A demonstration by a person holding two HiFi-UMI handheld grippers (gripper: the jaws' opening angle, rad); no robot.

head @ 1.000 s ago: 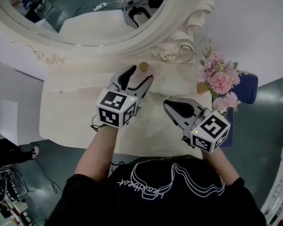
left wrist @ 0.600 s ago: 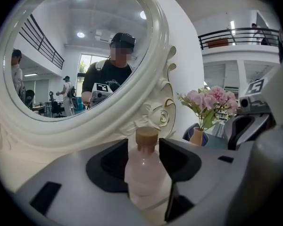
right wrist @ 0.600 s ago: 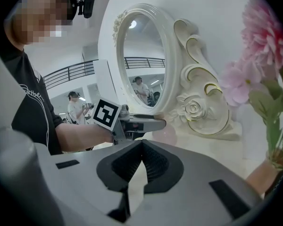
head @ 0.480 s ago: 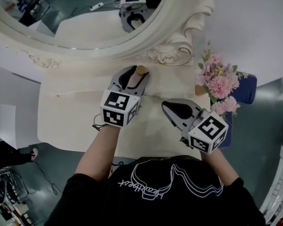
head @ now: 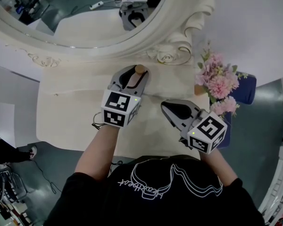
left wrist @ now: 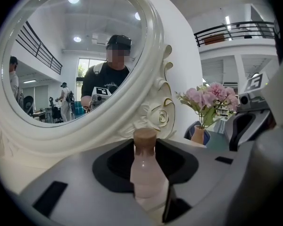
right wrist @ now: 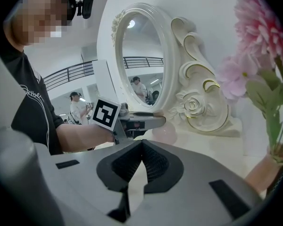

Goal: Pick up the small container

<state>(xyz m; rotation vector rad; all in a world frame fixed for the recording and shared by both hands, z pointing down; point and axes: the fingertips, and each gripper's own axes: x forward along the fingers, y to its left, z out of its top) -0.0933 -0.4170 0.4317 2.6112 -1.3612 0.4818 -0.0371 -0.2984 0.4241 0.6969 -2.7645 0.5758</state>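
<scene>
On dresser [head: 75,121] under mirror [head: 85,36]: bottle [left wrist: 145,173] upright in left gripper [head: 136,74], jaws just closed onto its body | right gripper [head: 166,106] jaws together, empty | likely light, smooth, breakable; hold mid-body, not cap

Ornate white mirror [head: 108,44] on cream table [head: 61,121], grey floor [head: 49,160]

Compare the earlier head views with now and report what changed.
The left gripper has just been closing its jaws, which now pinch the small pink bottle; earlier they stood wide around it. The bottle has not visibly risen from the dresser top. The right gripper stayed shut and empty beside it. The mirror and the pink flowers are unchanged.
</scene>
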